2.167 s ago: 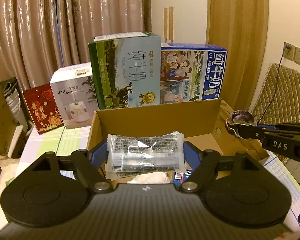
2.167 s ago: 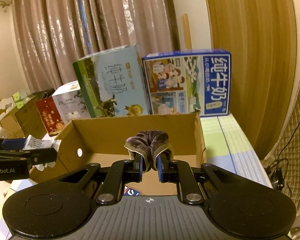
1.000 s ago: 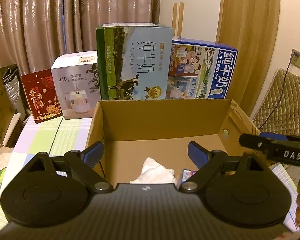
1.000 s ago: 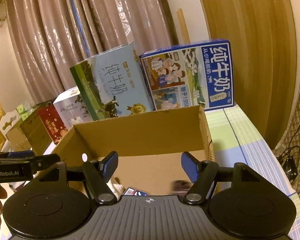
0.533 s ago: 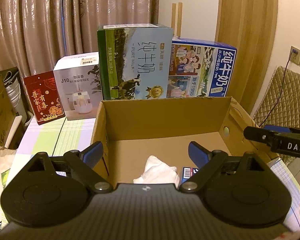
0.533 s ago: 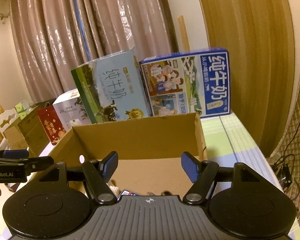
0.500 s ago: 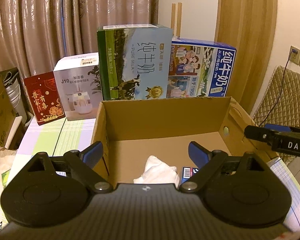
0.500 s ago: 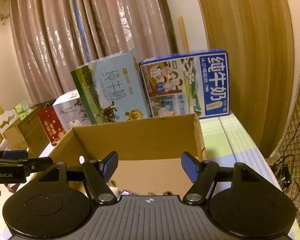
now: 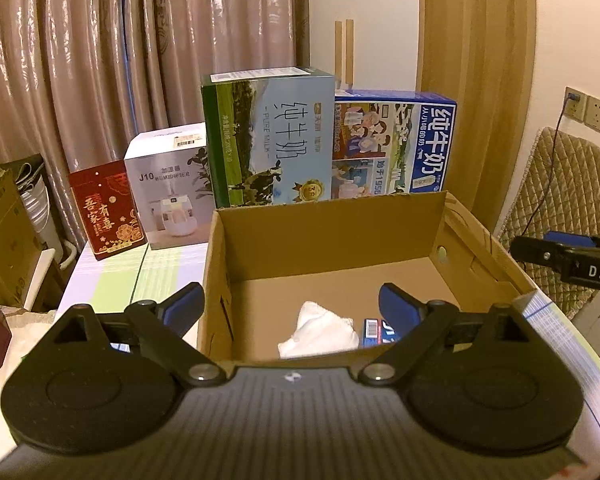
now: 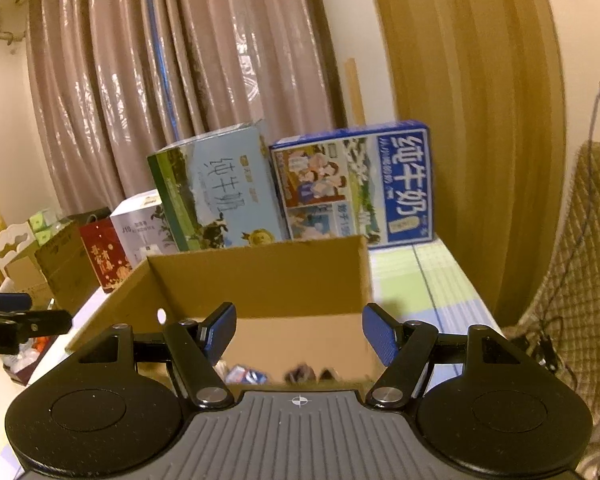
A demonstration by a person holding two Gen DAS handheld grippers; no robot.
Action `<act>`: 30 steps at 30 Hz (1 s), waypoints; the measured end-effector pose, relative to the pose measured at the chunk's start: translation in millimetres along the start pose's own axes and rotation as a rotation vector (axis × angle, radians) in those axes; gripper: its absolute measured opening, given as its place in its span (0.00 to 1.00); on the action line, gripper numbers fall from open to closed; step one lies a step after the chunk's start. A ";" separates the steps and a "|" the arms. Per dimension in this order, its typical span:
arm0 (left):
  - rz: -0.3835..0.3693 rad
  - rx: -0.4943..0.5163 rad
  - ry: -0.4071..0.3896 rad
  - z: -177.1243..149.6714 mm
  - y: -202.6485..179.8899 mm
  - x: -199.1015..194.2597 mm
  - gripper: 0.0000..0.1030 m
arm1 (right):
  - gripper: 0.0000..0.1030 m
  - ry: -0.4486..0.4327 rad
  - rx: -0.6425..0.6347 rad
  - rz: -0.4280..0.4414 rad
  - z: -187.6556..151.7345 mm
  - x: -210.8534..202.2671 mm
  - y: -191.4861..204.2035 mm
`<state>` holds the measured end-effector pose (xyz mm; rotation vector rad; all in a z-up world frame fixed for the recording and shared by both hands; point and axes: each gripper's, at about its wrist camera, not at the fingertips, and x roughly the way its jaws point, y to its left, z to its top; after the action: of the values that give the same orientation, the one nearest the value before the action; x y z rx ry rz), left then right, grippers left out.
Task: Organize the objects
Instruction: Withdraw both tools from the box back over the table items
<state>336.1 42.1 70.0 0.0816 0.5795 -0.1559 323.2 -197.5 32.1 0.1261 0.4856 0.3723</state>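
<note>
We judge the sorting to be partly done. The open brown cardboard box [image 9: 332, 240] on the pastel checked tablecloth [image 9: 112, 280] already holds a crumpled white cloth or tissue [image 9: 320, 330] and a small blue printed packet [image 9: 378, 330] on its floor. In the right wrist view we also make out a dark, blurred item [image 10: 300, 372] near the box's front wall, but we cannot tell what it is. What is left we cannot fully see: some small clutter [image 10: 28, 354] lies at the far left edge, too small to name.

Our left gripper [image 9: 292, 306] hangs above the box's near edge with its blue-padded jaws spread wide and nothing between them. Our right gripper [image 10: 298, 332] likewise stands parted and empty over the box, touching nothing. Both hands are free for the next object.
</note>
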 end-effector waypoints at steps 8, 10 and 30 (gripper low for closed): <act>0.005 -0.005 0.016 -30.7 3.2 -36.1 0.89 | 0.66 0.025 0.010 -0.026 -26.4 -49.2 -14.1; 0.006 -0.009 0.023 -40.4 3.7 -46.5 0.90 | 0.67 0.028 0.009 -0.035 -33.9 -62.7 -16.9; -0.054 0.011 0.097 -134.2 -35.0 -102.3 0.95 | 0.70 0.242 0.030 -0.099 -153.9 -134.9 -32.1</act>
<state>173.4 36.5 13.3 0.0846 0.6780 -0.2088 149.5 -273.6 -51.4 0.0862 0.7336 0.2845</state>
